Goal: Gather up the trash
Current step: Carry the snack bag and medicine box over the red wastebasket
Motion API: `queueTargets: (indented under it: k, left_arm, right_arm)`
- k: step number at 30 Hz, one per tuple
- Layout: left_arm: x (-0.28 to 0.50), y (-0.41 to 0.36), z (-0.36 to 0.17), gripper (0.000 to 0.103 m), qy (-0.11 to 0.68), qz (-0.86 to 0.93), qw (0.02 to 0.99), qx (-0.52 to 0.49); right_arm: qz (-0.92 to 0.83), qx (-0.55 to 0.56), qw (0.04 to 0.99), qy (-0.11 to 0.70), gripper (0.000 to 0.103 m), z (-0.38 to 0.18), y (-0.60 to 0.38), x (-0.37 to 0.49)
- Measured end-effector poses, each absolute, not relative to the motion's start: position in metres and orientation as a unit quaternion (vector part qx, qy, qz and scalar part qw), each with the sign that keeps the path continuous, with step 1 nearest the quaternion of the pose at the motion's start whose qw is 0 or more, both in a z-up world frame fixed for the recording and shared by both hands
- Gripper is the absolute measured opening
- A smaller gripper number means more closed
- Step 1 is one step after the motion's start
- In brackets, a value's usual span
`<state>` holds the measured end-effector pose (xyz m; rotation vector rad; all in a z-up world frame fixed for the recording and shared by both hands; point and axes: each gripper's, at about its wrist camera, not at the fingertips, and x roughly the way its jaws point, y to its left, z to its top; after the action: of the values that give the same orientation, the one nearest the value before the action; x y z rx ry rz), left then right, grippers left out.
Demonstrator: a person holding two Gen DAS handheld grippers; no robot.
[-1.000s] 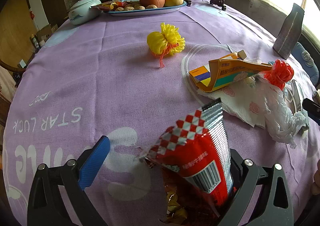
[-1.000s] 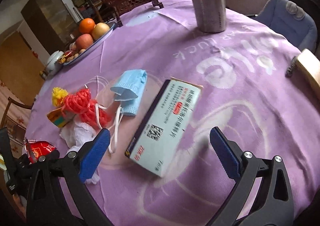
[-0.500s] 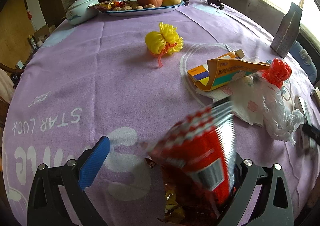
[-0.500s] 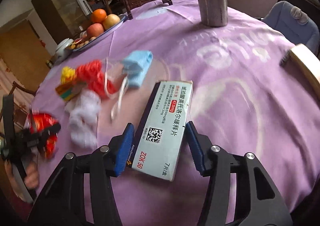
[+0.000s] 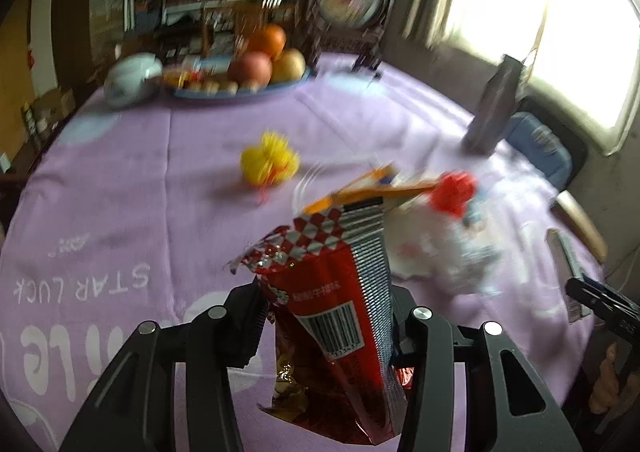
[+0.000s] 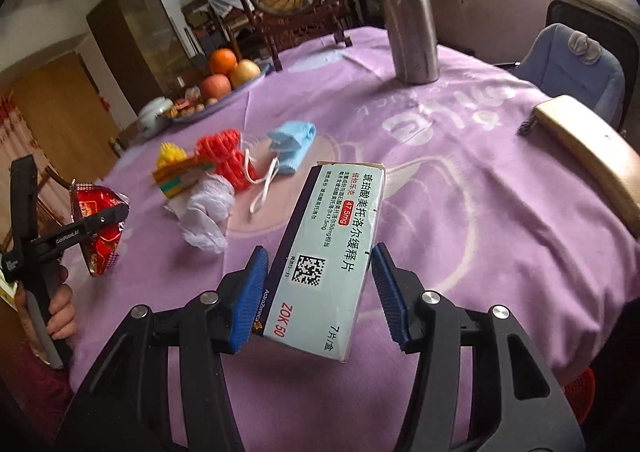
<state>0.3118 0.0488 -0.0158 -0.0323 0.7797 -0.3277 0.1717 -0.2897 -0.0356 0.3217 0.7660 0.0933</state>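
Right-wrist view: blue-padded fingers (image 6: 250,300) of the right gripper (image 6: 318,294) press both long sides of a pale medicine box (image 6: 328,256), held tilted clear of the purple tablecloth (image 6: 460,192). Left-wrist view, blurred: the left gripper (image 5: 324,328) is clamped on a red snack bag (image 5: 340,312), its torn top pointing to 12 o'clock.

Two pieces of litter appear collected; neither has been dropped anywhere, and no bin can be made out in either view.

More remains on the cloth. From the right gripper, at 11 o'clock, lies a crumpled white plastic bag (image 6: 206,212), touching an orange carton (image 6: 176,176) and a red mesh net (image 6: 224,156); a yellow mesh net (image 6: 170,154) sits just behind. A blue face mask (image 6: 292,146) lies at 12 o'clock, its straps trailing toward the red net.

Farther out stand a steel bottle (image 6: 410,16) at 1 o'clock and a fruit plate (image 6: 224,92) at 11 o'clock, likely not rubbish.

By this showing, the job is barely begun.
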Motion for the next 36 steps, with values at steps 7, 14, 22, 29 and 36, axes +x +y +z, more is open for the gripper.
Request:
queueTargets:
  k: [7, 14, 22, 29, 36]
  left_arm:
    - [0.264, 0.023, -0.006, 0.047, 0.355, -0.203, 0.912, -0.041]
    - [0.23, -0.034, 0.006, 0.047, 0.354, -0.261, 0.897, -0.039]
    - [0.19, -0.122, 0.011, 0.047, 0.351, -0.336, 0.874, 0.004]
    - [0.154, -0.209, 0.001, 0.047, 0.357, -0.398, 0.843, 0.056]
    - [0.131, -0.29, -0.025, 0.047, 0.382, -0.447, 0.803, 0.095]
  right_arm:
    - [0.031, 0.163, 0.925, 0.342, 0.053, -0.013, -0.322, 0.131]
    - [0.001, 0.179, 0.931, 0.317, 0.053, -0.007, -0.364, 0.076]
    - [-0.064, 0.21, 0.925, 0.309, 0.053, -0.024, -0.433, 0.002]
    - [-0.139, 0.239, 0.897, 0.344, 0.054, -0.074, -0.498, -0.054]
    - [-0.195, 0.273, 0.835, 0.437, 0.07, -0.168, -0.553, -0.075]
